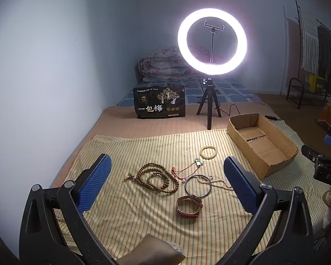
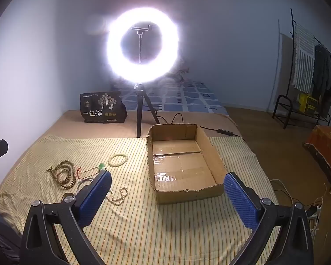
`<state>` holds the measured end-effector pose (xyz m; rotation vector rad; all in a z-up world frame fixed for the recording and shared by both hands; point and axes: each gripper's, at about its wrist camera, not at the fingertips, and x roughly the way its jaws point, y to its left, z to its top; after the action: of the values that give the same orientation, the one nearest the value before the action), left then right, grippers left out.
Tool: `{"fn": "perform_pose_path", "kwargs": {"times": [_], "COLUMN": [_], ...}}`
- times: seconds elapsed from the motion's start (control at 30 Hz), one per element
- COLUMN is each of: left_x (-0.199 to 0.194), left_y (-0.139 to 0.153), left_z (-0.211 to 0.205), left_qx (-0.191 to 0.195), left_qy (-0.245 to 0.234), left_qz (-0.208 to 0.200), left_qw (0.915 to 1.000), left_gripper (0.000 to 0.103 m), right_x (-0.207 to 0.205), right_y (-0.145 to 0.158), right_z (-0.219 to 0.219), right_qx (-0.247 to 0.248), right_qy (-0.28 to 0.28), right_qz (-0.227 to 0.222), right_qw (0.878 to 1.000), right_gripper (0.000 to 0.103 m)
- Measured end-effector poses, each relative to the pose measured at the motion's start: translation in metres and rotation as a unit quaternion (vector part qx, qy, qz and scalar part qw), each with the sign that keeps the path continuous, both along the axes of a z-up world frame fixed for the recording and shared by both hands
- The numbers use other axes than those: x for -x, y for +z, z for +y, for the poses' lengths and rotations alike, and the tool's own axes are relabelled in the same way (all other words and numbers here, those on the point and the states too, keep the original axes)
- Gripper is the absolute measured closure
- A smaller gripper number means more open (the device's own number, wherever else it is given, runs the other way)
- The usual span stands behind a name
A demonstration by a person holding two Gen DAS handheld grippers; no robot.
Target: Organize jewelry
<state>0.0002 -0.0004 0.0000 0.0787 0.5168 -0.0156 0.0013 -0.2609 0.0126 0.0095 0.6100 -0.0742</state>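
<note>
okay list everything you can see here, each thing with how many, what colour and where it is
Cardboard box: one, brown, empty, right on the cloth.
Striped cloth: one, yellow, spread over the bed.
Long bead strand: one, brown, coiled, left of the other jewelry.
Bead bracelet: one, cream, far side of the cloth.
Red cord pendant: one, green stone, centre.
Bangle: one, silver, centre.
Pearl strand: one, white, beside the bangle.
Watch: one, reddish strap, nearest.
Ring light: one, white, lit, on a black tripod behind.
Snack bag: one, black, behind.
Left gripper: open, blue pads.
Right gripper: open, blue pads.
</note>
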Motion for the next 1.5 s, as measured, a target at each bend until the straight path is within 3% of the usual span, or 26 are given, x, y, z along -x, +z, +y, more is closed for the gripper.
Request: {"fn": "perform_pose_path", "kwargs": {"times": [1.5], "left_x": [0.0003], "left_y": [0.0013], "left_z": [0.0025], "left_qx": [0.009], "left_qy": [0.006], "left_qz": [-0.001], "left_qw": [0.9999], "left_gripper": [0.0], "right_x": [0.0013], "right_y": [0.0026], "right_z": [-0.0039], "right_qx": [-0.004], "right_qy": [-0.006], "right_qz": [-0.007], "right_qw": [1.0], "right_gripper": [0.0]}}
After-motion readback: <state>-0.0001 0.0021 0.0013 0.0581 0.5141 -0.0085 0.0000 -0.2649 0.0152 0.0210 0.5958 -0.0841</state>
